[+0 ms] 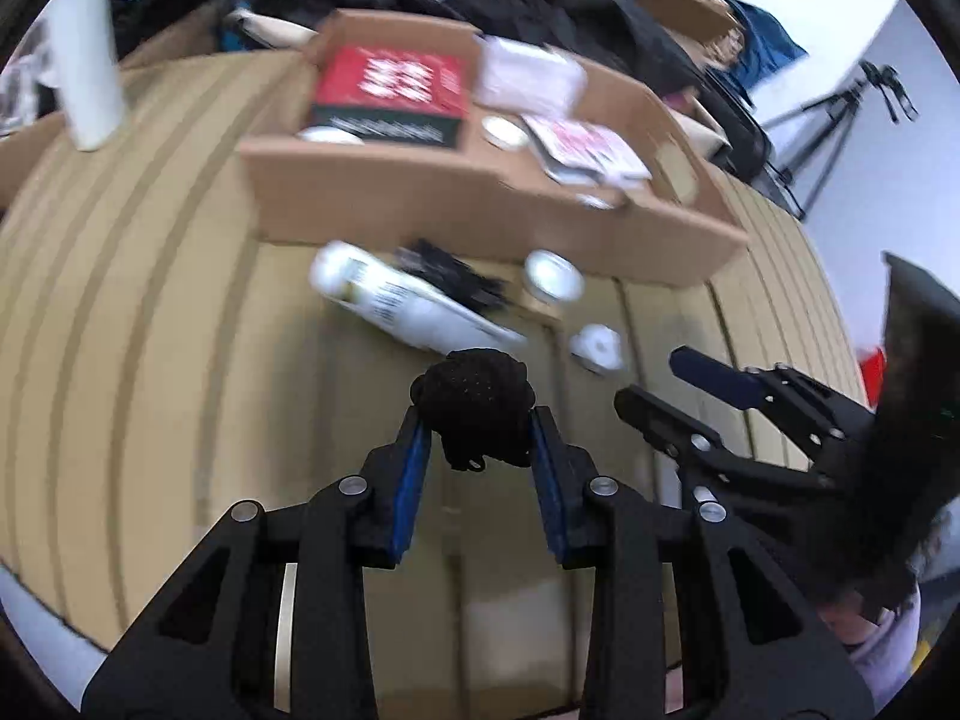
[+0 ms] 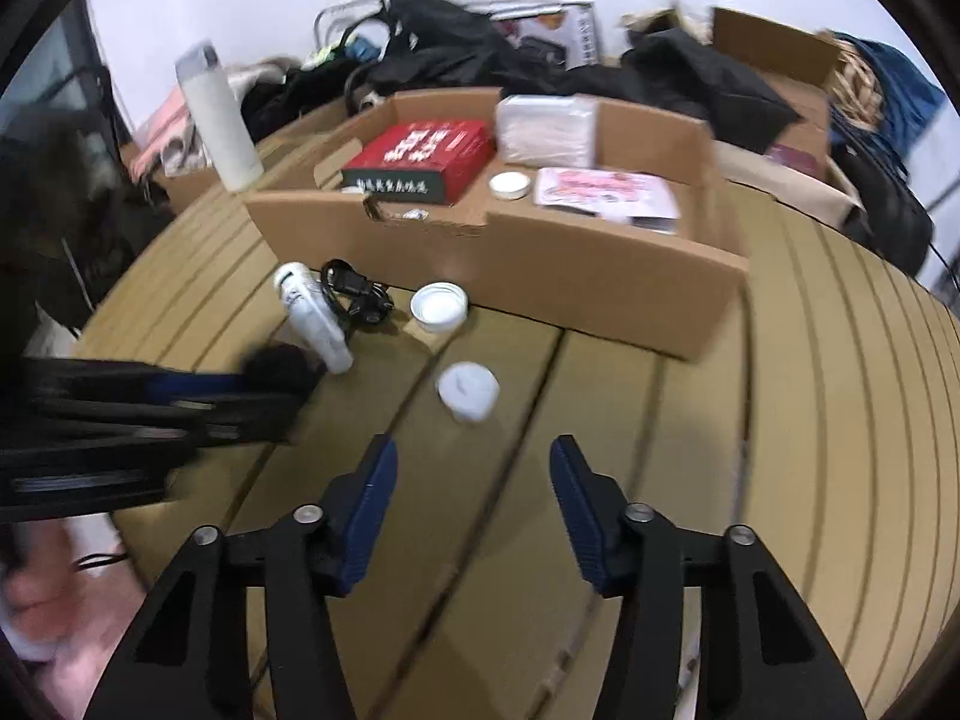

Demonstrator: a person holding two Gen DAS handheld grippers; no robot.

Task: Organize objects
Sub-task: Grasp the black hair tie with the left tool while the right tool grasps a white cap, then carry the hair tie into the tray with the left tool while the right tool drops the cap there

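My left gripper [image 1: 477,426] is shut on a black knitted bundle [image 1: 474,402] and holds it above the cardboard surface; it also shows in the right wrist view [image 2: 279,369]. My right gripper [image 2: 474,459] is open and empty, and shows in the left wrist view [image 1: 651,381]. Ahead lie a white tube [image 1: 408,303], a black cable [image 2: 354,294], a round white tin [image 2: 439,306] and a small white jar [image 2: 468,390]. Behind them stands an open cardboard box [image 2: 600,282] holding a red box [image 2: 420,159], a white pack [image 2: 546,129], a pink packet [image 2: 606,192] and a small tin [image 2: 510,185].
A tall white bottle [image 2: 219,120] stands at the back left. Black clothing and bags [image 2: 600,72] pile up behind the box, with another carton [image 2: 780,54] at the back right. A tripod [image 1: 840,120] stands at the right.
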